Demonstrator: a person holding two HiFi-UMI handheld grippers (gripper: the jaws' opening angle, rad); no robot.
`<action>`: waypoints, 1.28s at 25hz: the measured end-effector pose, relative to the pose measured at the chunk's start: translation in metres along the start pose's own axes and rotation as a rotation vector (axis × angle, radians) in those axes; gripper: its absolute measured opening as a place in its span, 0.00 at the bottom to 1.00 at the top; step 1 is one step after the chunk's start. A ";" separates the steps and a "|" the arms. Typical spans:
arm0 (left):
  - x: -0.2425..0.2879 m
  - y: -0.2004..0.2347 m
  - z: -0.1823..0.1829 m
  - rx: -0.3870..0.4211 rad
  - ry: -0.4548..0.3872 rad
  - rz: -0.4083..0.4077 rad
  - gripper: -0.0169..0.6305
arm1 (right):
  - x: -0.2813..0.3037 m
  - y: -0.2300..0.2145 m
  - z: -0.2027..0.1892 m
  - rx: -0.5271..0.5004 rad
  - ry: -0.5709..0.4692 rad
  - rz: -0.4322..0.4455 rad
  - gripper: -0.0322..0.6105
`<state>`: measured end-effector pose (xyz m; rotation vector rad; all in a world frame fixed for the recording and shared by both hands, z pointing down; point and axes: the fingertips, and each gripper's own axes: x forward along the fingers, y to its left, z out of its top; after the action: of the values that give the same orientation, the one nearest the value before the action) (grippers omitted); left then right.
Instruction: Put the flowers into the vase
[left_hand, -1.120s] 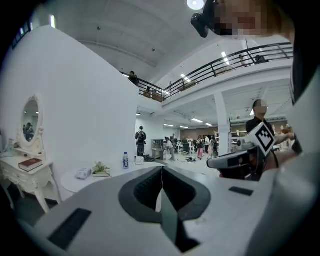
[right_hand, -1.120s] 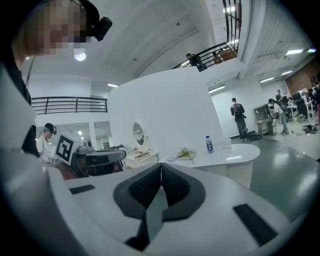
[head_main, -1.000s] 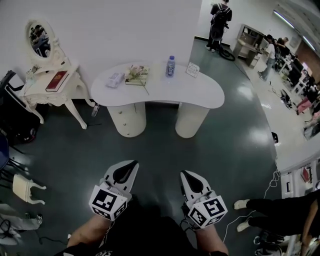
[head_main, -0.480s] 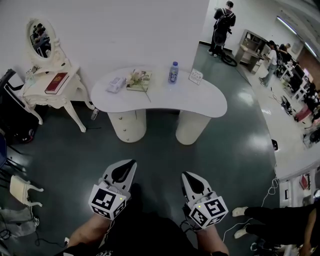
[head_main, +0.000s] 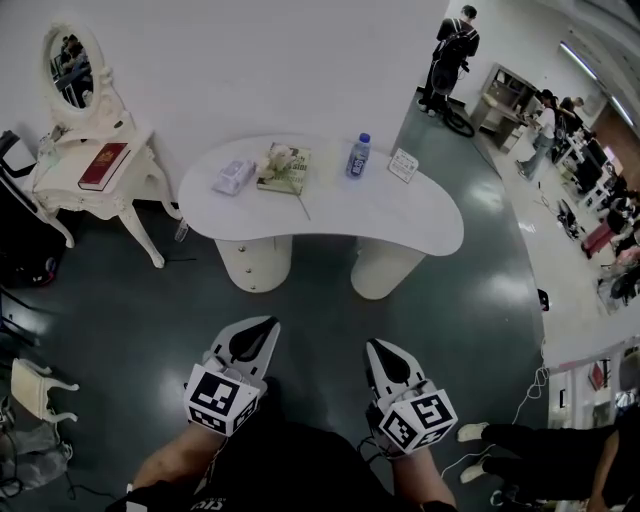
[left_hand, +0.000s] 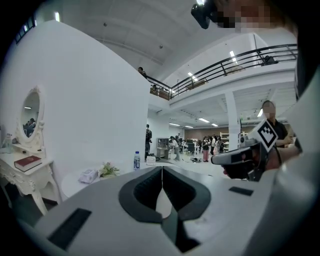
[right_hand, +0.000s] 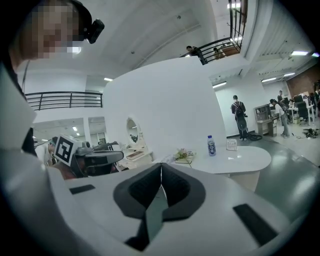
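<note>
Change: the white kidney-shaped table (head_main: 400, 215) sits nearer in the head view than a second ago; you are closing on it.
Flowers: the pale bunch of flowers (head_main: 281, 156) lies on a book at the tabletop's left, well apart from both grippers.
Jaws: your left gripper (head_main: 262, 328) and right gripper (head_main: 376, 348) are clenched on nothing.
Vase: none can be made out.
Meaning: you are on the approach, with nothing picked up yet.

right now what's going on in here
A person holds a white two-jaw gripper in each hand; the left gripper and right gripper are both shut and empty, well short of the white kidney-shaped table. On it lie pale flowers on a book, a clear blue-labelled water bottle, a tissue packet and a small card. No vase is plain to see.
</note>
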<state>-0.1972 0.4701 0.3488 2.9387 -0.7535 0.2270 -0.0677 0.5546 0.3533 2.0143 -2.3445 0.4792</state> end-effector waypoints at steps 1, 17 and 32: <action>0.004 0.009 0.000 -0.001 0.004 -0.003 0.04 | 0.010 0.000 0.002 0.001 0.002 -0.002 0.09; 0.056 0.145 0.000 0.000 0.038 -0.016 0.04 | 0.144 -0.009 0.031 0.021 0.029 -0.067 0.09; 0.141 0.192 0.003 -0.030 0.046 -0.014 0.04 | 0.225 -0.075 0.044 0.027 0.051 -0.045 0.09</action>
<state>-0.1677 0.2364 0.3806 2.8991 -0.7242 0.2782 -0.0255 0.3182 0.3743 2.0362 -2.2711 0.5564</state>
